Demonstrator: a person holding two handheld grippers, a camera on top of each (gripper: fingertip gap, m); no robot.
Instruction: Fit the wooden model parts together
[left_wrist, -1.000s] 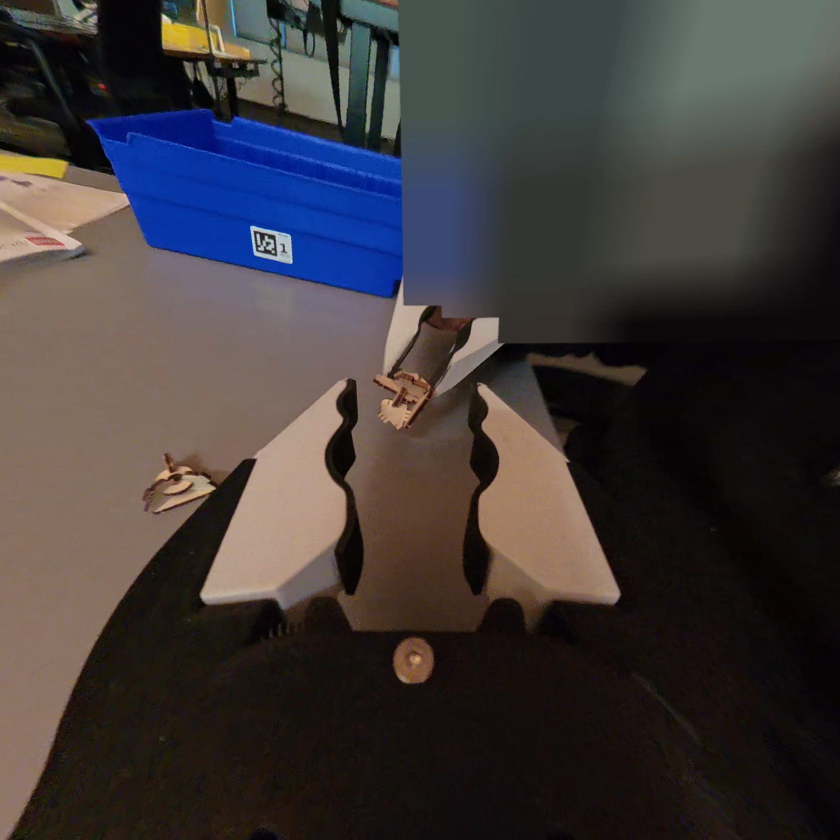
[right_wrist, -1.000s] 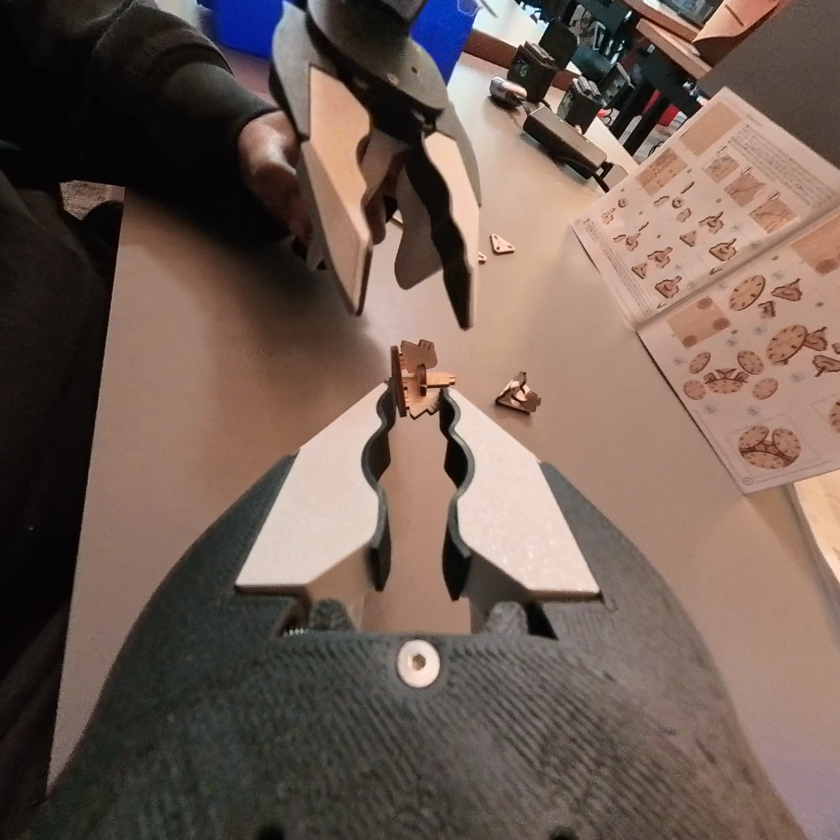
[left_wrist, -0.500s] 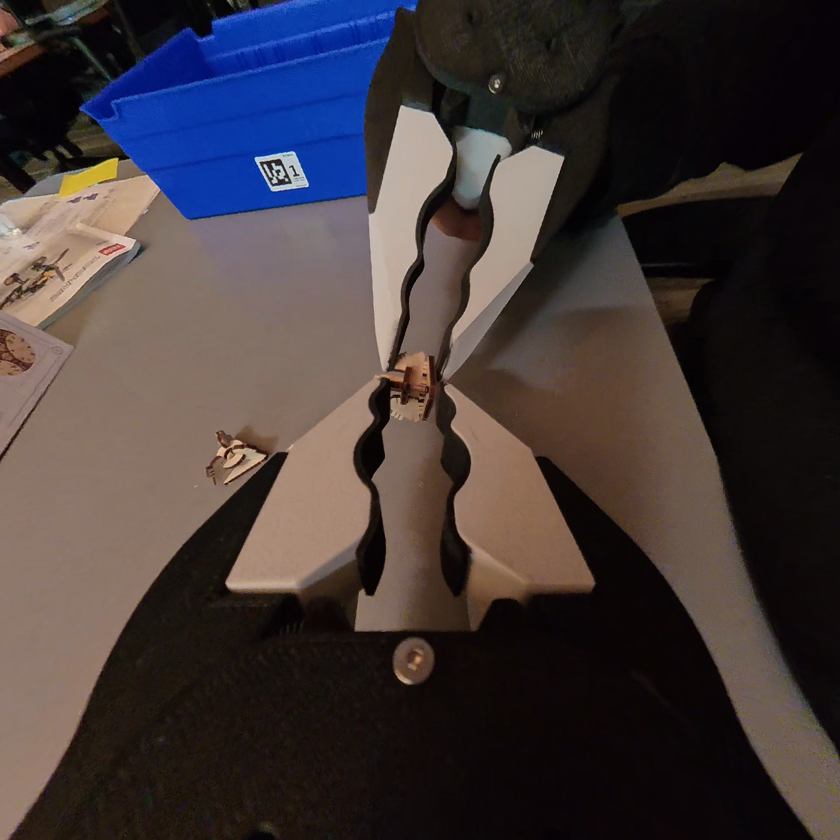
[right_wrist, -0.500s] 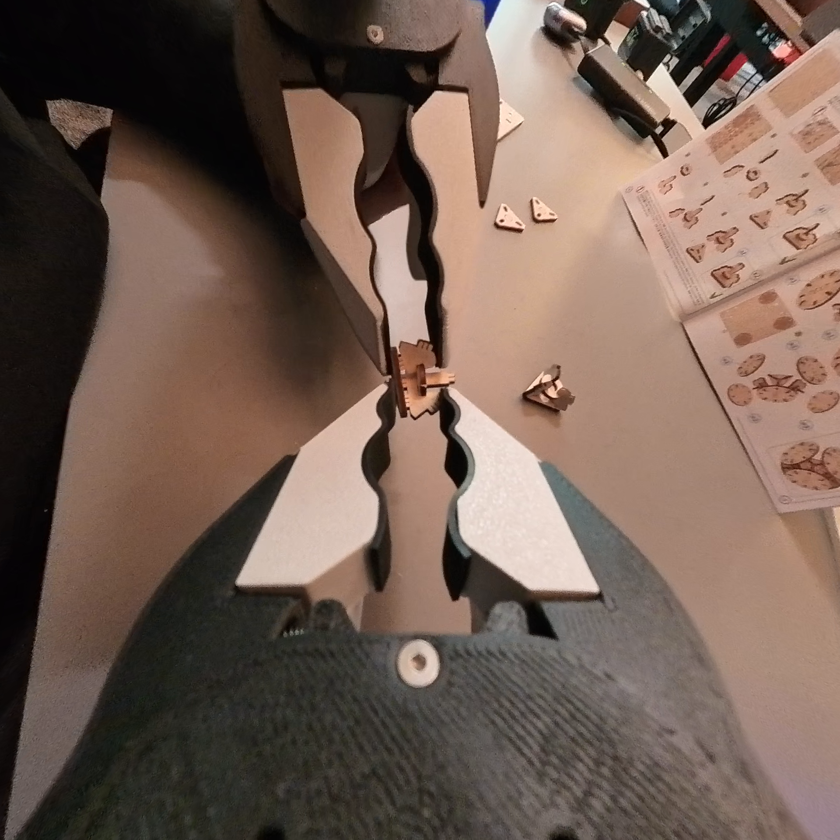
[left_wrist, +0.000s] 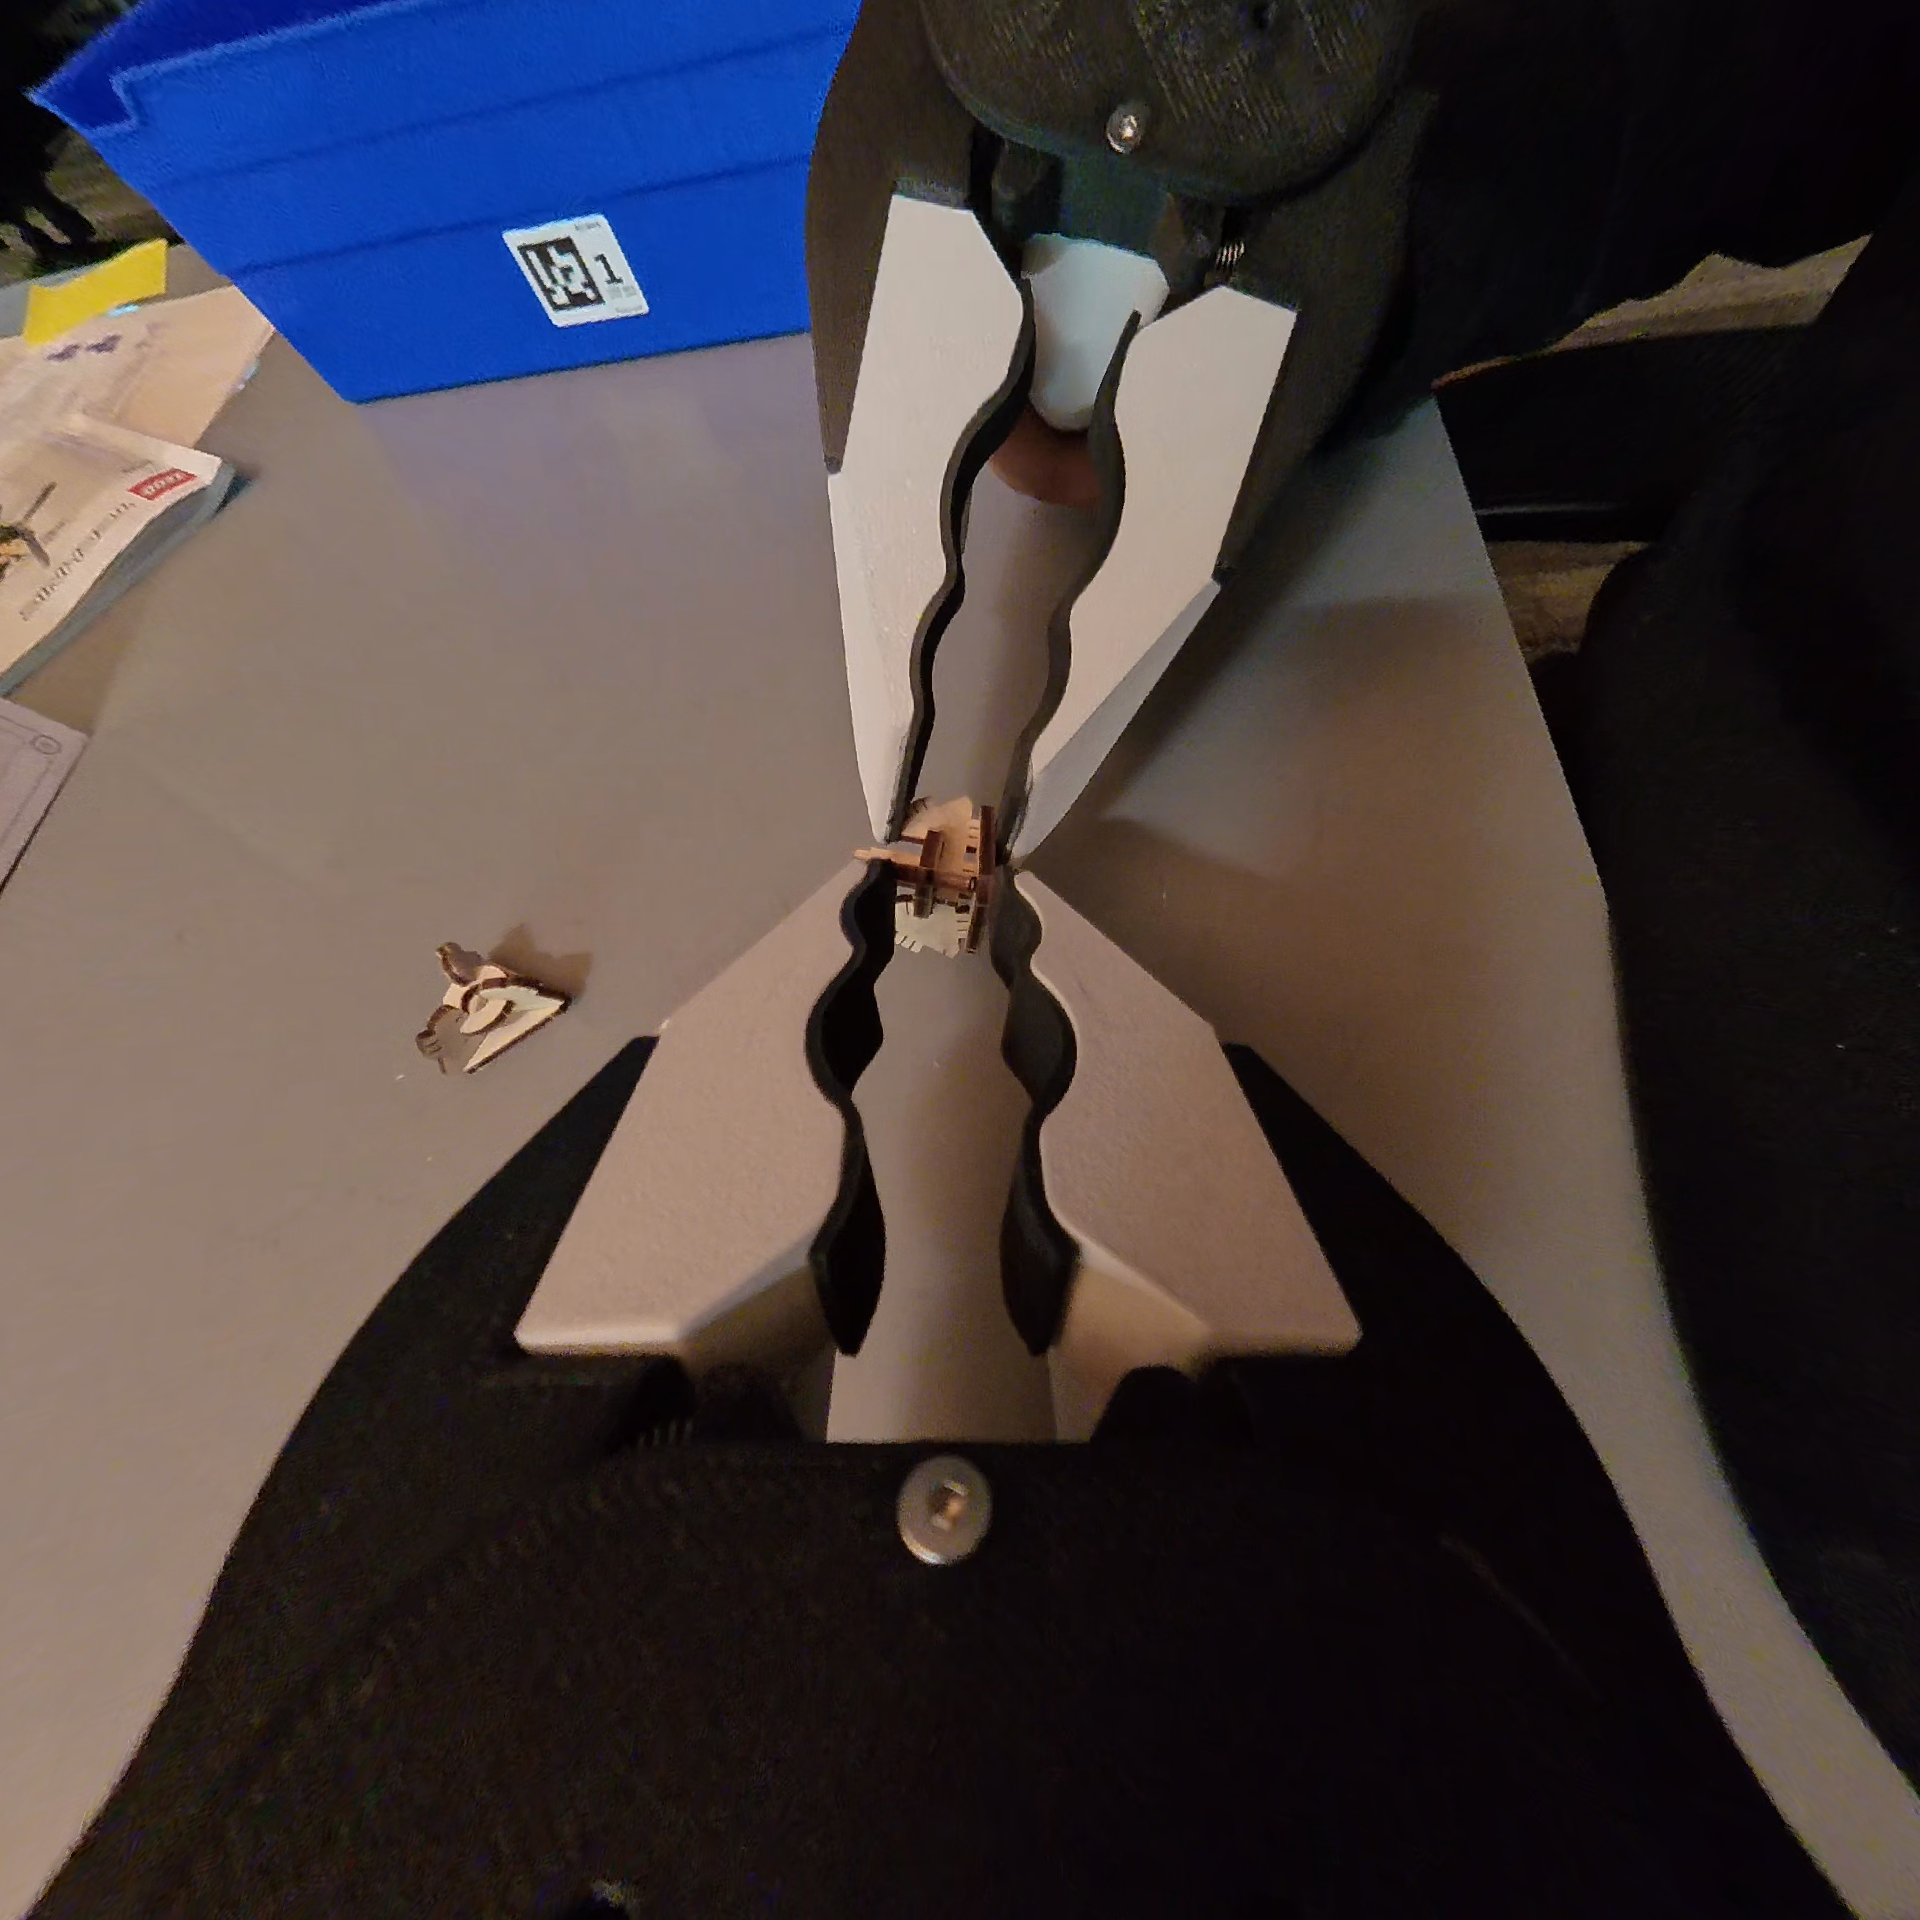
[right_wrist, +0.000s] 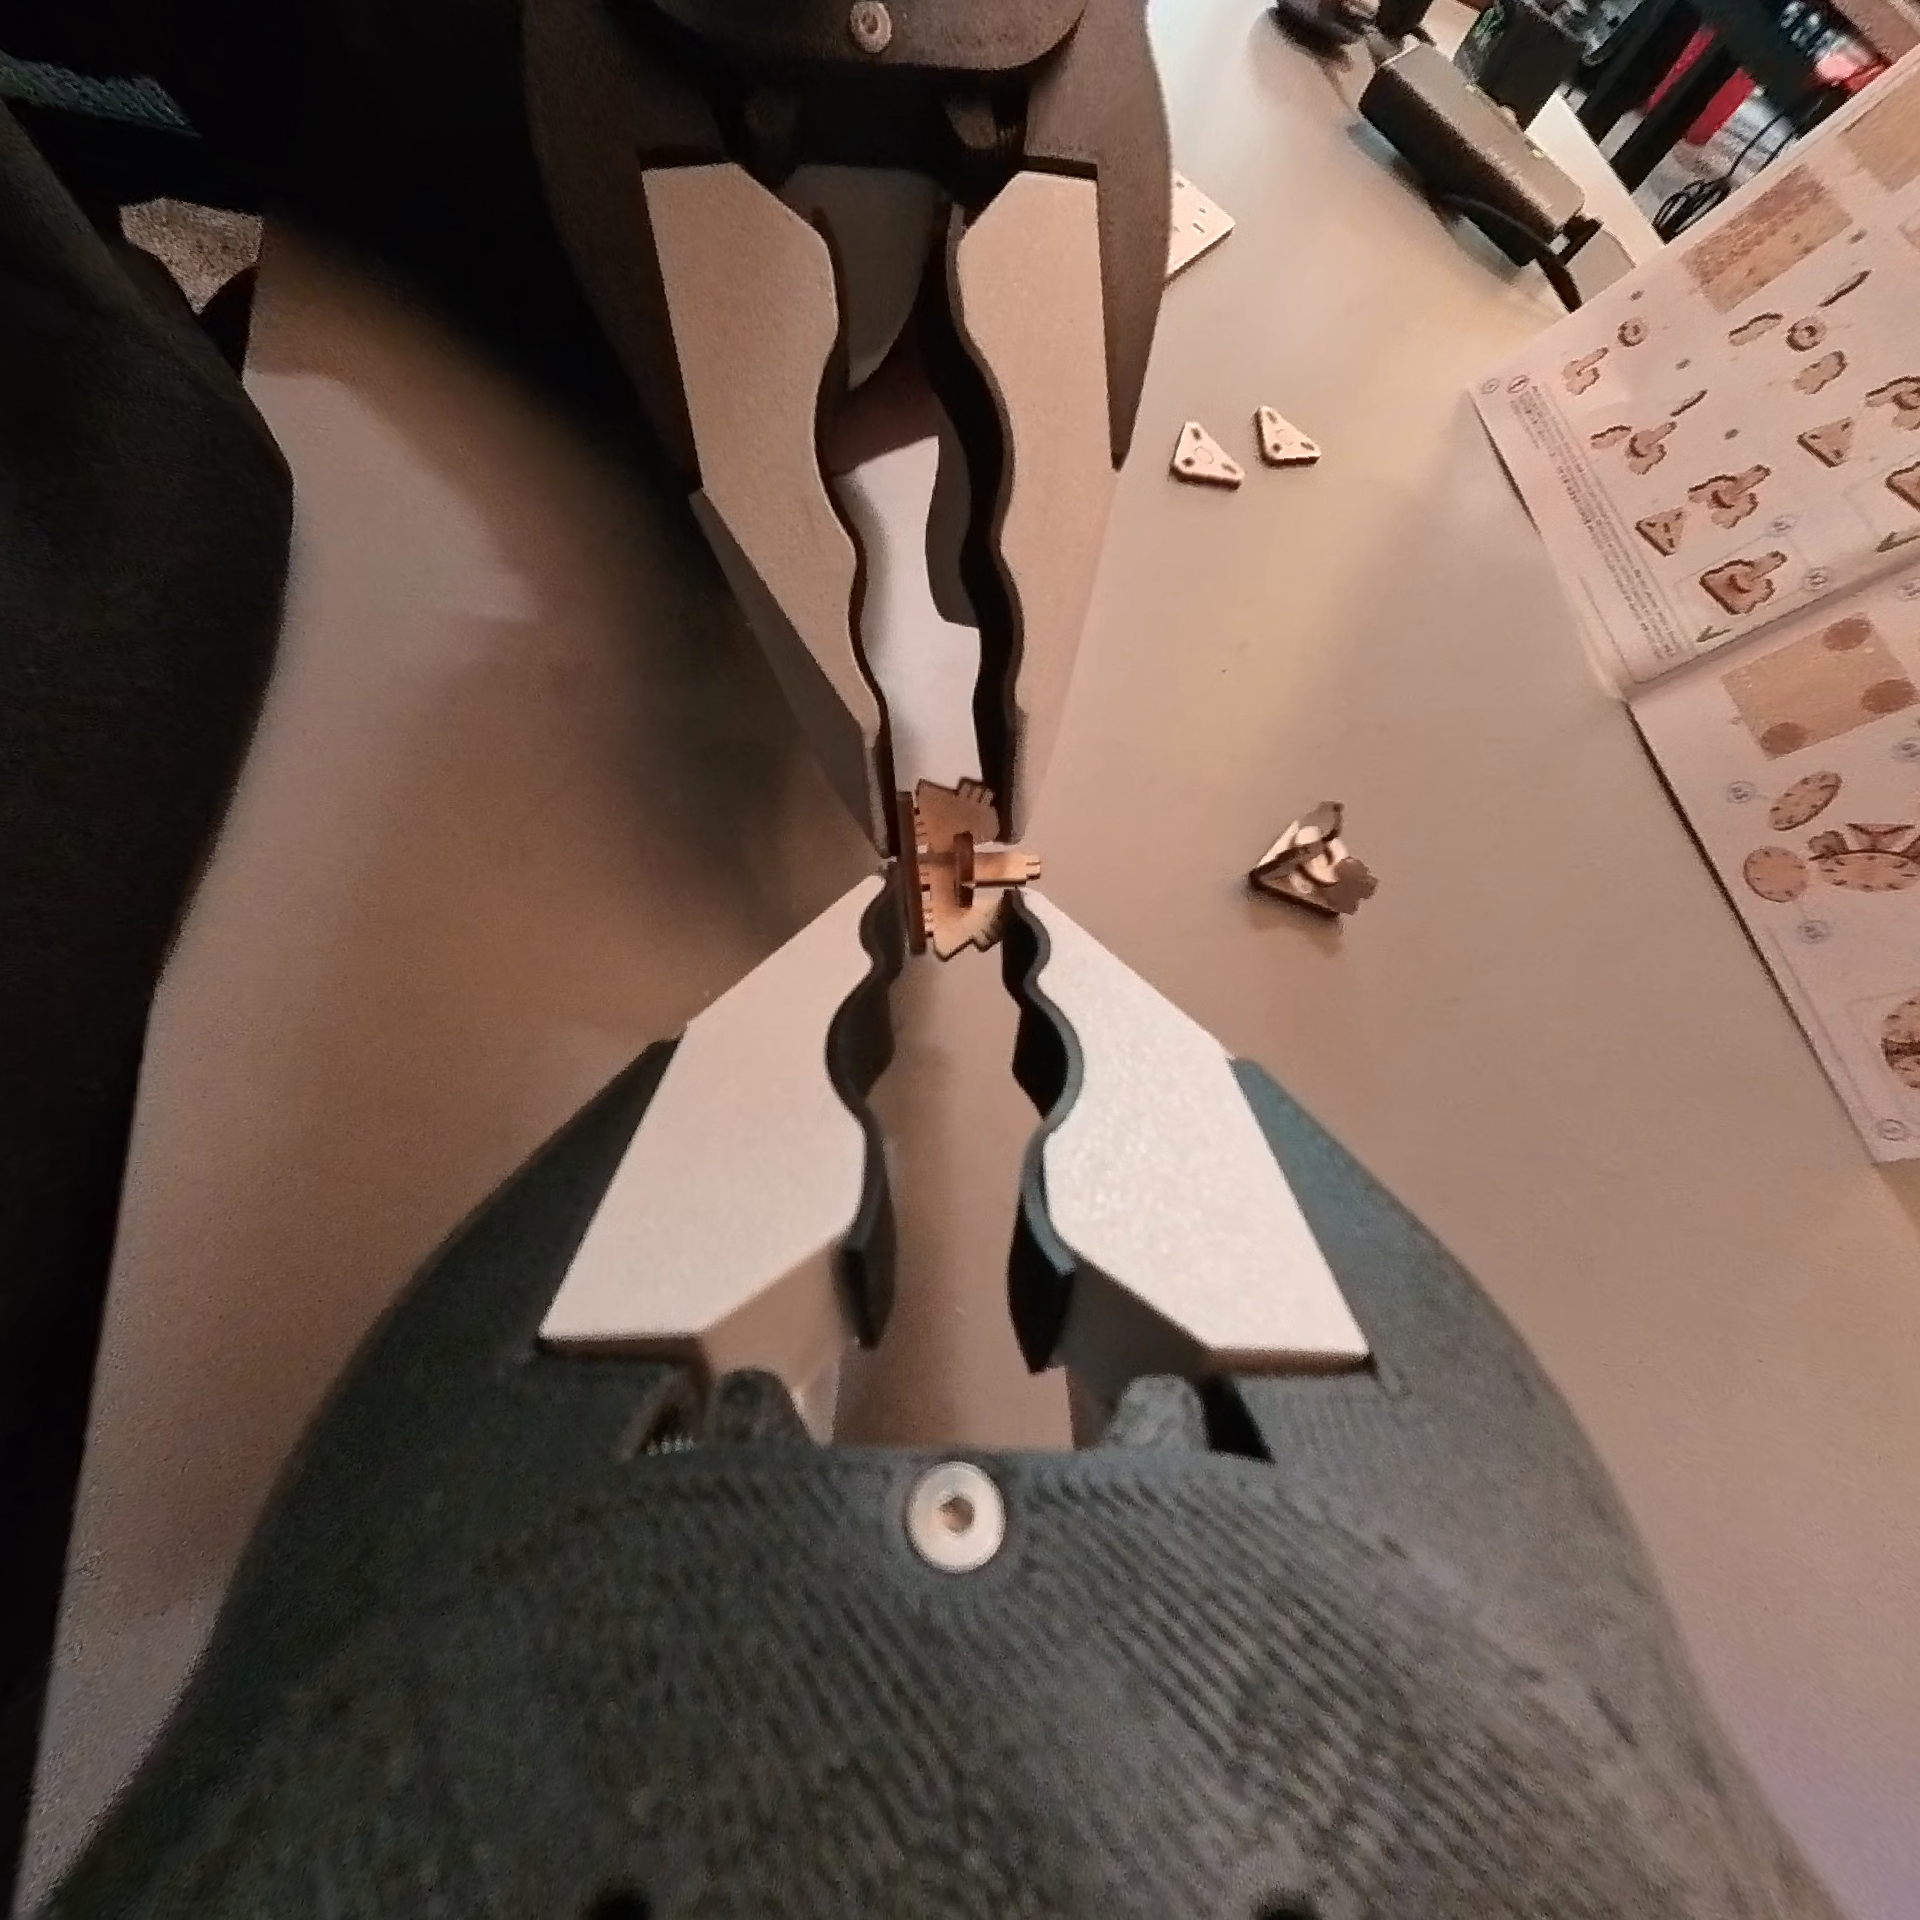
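A small wooden gear assembly (left_wrist: 940, 883) with a peg sticking out of its side hangs above the grey table (left_wrist: 520, 675) between two grippers that meet tip to tip. My left gripper (left_wrist: 935, 896) is shut on it from the near side in the left wrist view. My right gripper (left_wrist: 958, 823) comes in from the far side there and is shut on the same piece. In the right wrist view the assembly (right_wrist: 951, 873) sits between my right gripper (right_wrist: 951, 906) below and my left gripper (right_wrist: 945, 823) above, with the pads of both against it.
A second small wooden assembly (left_wrist: 488, 1013) lies on the table, also in the right wrist view (right_wrist: 1314, 868). Two triangular wooden pieces (right_wrist: 1205, 468) lie beyond it. An open instruction booklet (right_wrist: 1766, 520) is at the right. A blue bin (left_wrist: 416, 177) stands at the back, with papers (left_wrist: 94, 499) to its left. The grippers are tip to tip, or close to it.
My left gripper came in open to the wooden assembly held by my right gripper and closed on it. Both have stayed shut on it since; the pair has shifted only slightly.
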